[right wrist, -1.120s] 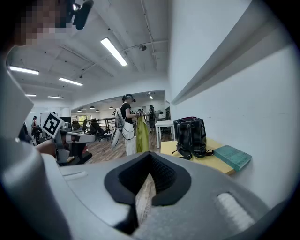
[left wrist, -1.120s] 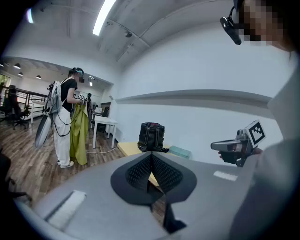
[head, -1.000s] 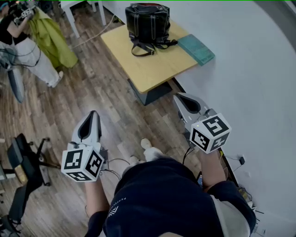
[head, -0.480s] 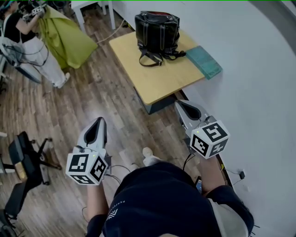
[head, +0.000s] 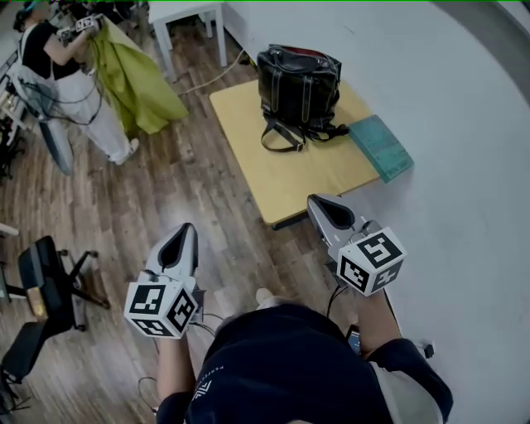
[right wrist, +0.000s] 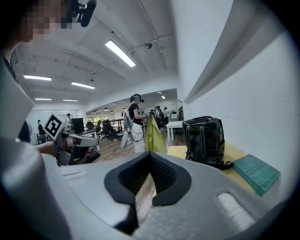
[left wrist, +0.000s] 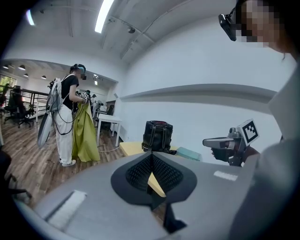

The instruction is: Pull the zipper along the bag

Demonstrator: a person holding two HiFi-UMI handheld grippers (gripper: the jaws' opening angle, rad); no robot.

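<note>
A black leather bag (head: 300,85) stands upright at the far end of a low wooden table (head: 273,157), its straps trailing toward me. It also shows in the left gripper view as the bag (left wrist: 157,136) and in the right gripper view as the bag (right wrist: 203,140). My left gripper (head: 183,238) hovers over the floor, well short of the table, jaws shut on nothing. My right gripper (head: 321,205) hangs near the table's near corner, also shut and empty. Both are far from the bag.
A teal book (head: 381,146) lies on the table's right edge by the white wall. A person (head: 58,74) handles a green cloth (head: 137,79) at the far left. A white table (head: 184,16) stands behind, a black chair (head: 41,290) at left.
The view has drawn closer to the table; bag and table sit lower and nearer in the head view. Both grippers stay shut and keep their places before me.
</note>
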